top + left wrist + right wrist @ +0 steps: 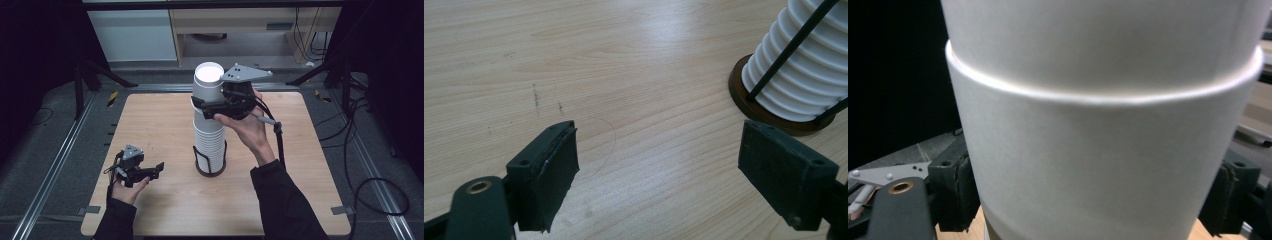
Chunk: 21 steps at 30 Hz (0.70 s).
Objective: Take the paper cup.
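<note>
On the pale wooden bench (165,210) a tall stack of white ribbed paper cups (209,142) stands upright in a black wire holder with a round brown base (210,170). The right tongs (204,106) are clamped on the topmost white cup (208,82), high on the stack. The left tongs (159,167) hover apart and empty near the bench's left edge, pointing toward the holder.

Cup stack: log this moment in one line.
right gripper: shut on top cup | left gripper: open, idle on table | stack: in holder
</note>
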Motion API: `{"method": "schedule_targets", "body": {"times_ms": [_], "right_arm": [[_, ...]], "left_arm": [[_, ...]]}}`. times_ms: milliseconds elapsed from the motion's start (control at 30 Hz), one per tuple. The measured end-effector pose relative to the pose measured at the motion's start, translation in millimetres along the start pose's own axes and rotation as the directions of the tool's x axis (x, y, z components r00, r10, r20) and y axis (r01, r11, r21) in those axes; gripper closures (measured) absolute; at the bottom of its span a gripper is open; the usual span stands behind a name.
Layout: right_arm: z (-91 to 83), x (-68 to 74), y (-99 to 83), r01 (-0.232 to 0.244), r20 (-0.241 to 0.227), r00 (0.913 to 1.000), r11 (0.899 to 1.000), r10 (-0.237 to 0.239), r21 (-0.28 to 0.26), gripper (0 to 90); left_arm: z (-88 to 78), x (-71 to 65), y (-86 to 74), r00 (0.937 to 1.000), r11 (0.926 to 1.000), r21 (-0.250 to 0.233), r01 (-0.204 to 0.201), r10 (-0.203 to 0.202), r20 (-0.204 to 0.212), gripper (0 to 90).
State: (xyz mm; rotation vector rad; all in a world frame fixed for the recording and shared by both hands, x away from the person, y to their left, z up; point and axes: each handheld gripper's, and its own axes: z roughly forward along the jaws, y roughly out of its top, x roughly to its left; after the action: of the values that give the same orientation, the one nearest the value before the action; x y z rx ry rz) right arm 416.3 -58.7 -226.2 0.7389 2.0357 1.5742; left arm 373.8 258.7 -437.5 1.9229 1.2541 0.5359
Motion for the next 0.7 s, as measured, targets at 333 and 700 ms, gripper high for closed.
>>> {"method": "schedule_targets", "body": {"times_ms": [333,700], "right_arm": [[-15.8,-0.8,16.4,0.026,0.001,0.9997,0.999,-0.026,-0.028,16.5],[-46.3,-17.8,12.9,0.029,0.043,0.9987,0.999,-0.028,-0.026,16.6]], "left_arm": [[-1.1,0.4,0.4,1.0000,1.0000,-0.001,0.001,-0.001,0.006,15.8],[-5.1,-3.4,3.2,0.9996,0.9999,-0.010,-0.014,0.014,0.024,15.9]]}}
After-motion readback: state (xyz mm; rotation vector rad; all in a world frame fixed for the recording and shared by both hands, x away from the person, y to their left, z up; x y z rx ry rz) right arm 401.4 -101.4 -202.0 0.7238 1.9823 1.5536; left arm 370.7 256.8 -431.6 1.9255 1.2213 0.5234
